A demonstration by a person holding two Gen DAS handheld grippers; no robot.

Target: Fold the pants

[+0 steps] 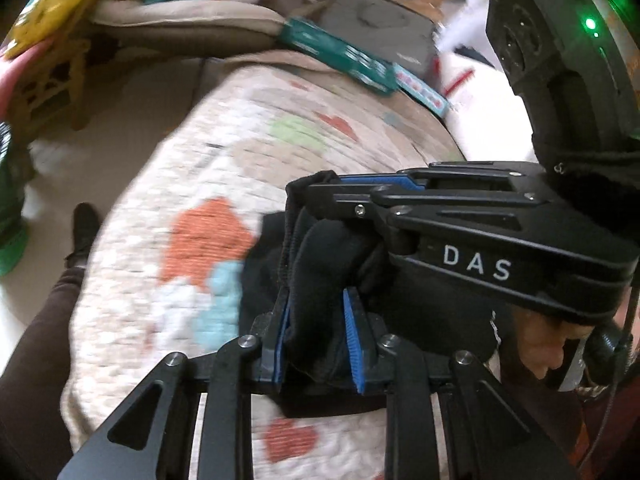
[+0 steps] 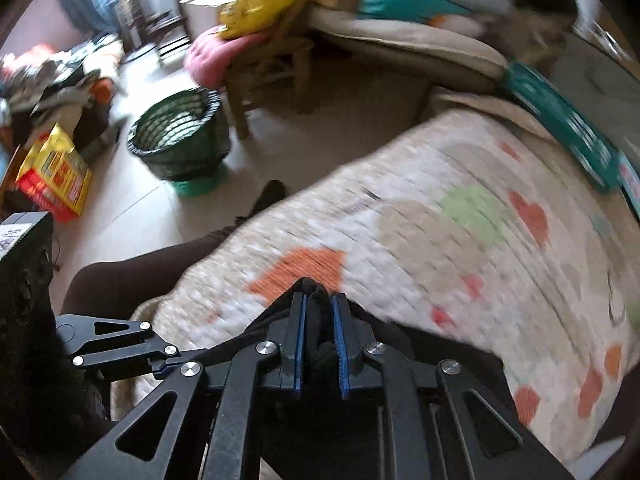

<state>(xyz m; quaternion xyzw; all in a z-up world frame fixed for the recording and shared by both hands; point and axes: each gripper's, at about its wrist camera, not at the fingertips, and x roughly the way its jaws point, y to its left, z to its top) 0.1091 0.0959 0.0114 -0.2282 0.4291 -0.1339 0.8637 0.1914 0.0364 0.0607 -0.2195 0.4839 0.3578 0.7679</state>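
Observation:
The black pants (image 1: 320,264) are bunched up over a cream quilt (image 1: 240,152) printed with hearts. My left gripper (image 1: 318,296) is shut on a thick fold of them, which fills the gap between the blue pads. Beside it my right gripper (image 1: 320,186) comes in from the right and pinches the same bundle at its upper edge. In the right wrist view the right gripper (image 2: 320,296) is shut on a narrow ridge of the pants (image 2: 319,320) above the quilt (image 2: 440,240). One left-gripper finger (image 2: 120,340) shows at the left. Both views are motion-blurred.
A person's leg in dark trousers (image 2: 140,276) stands by the quilt's left edge. On the floor are a green basket (image 2: 180,136), a wooden chair (image 2: 272,76) piled with cushions, and a red and yellow box (image 2: 56,172). Teal boxes (image 1: 340,56) lie at the quilt's far edge.

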